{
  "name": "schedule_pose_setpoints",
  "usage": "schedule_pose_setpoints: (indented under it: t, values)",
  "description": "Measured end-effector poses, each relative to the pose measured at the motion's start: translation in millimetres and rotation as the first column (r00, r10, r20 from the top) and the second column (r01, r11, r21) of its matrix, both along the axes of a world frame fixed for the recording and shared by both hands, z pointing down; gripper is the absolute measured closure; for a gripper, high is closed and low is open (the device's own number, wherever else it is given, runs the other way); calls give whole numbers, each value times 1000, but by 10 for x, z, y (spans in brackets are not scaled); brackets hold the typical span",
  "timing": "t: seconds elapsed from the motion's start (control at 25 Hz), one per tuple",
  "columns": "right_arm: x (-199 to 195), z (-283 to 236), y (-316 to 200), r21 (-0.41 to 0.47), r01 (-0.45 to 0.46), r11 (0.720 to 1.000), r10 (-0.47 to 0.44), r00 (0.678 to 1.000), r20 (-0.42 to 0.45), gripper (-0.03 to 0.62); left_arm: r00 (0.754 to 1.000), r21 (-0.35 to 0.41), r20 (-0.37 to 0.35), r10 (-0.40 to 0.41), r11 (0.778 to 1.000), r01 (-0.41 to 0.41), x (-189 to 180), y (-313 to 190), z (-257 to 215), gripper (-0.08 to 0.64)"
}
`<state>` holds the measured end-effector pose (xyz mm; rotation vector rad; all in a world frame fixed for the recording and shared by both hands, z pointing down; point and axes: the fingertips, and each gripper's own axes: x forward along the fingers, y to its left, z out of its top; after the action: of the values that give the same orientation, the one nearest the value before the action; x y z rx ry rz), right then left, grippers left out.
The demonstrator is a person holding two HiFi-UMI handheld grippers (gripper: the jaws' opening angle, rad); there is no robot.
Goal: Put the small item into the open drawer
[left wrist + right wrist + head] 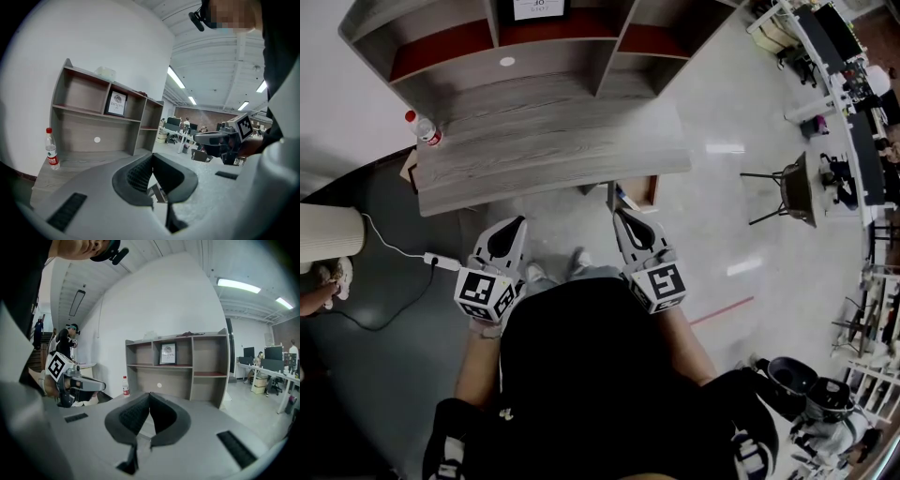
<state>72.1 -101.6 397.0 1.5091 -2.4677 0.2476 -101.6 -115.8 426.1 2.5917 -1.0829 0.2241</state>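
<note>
I stand in front of a grey wooden desk (pixel 553 155) with a shelf unit (pixel 497 42) on it. My left gripper (pixel 517 223) and right gripper (pixel 621 214) are held close to my body, just short of the desk's front edge. Both are shut, with nothing between the jaws. In the left gripper view the left gripper (pixel 152 155) has its tips together, and the right gripper (pixel 150 393) looks the same in its own view. A small white round spot (pixel 507 61) shows on the shelf's back panel. A brown boxed part (pixel 639 192) sticks out under the desk's front right, possibly the drawer.
A water bottle (pixel 425 129) with a red cap stands at the desk's left end. A framed picture (pixel 168 353) stands in the middle shelf bay. A white cable with a plug (pixel 441 262) lies on the dark floor at the left. Office desks and a chair (pixel 792 187) stand off to the right.
</note>
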Motion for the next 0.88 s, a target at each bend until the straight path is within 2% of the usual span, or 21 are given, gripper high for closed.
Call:
schedule_pose_setpoints:
  t: [0.44, 0.88]
  values:
    - [7, 50, 7, -8, 7, 1000, -7, 1000, 2, 580, 1000, 6, 7, 11, 1000, -11, 16, 16, -27, 558]
    - [-5, 66, -30, -14, 14, 1000, -14, 1000, 19, 580, 1000, 13, 15, -18, 1000, 18, -63, 19, -56, 558]
